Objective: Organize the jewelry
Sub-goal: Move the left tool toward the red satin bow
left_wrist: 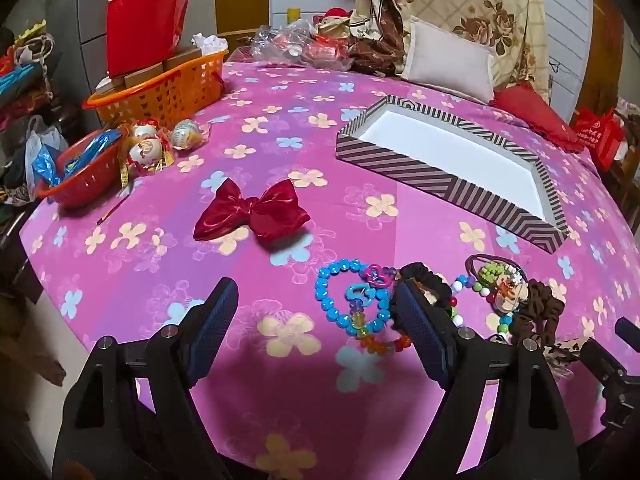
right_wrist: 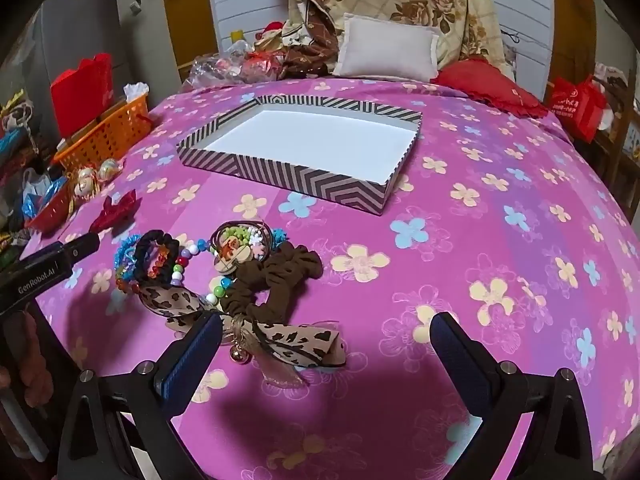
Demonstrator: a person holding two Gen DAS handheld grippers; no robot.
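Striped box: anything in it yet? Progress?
Nothing done: the striped box is empty. Nothing in hand: left claw and right claw are both open. Left: the red bow, blue bead bracelet, brown scrunchie and leopard bow.

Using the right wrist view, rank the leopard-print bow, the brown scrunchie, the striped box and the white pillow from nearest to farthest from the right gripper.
From the right gripper:
1. Leopard-print bow, just ahead, by the left finger.
2. Brown scrunchie, just beyond the bow.
3. Striped box, mid-bed, empty.
4. White pillow, at the far end.
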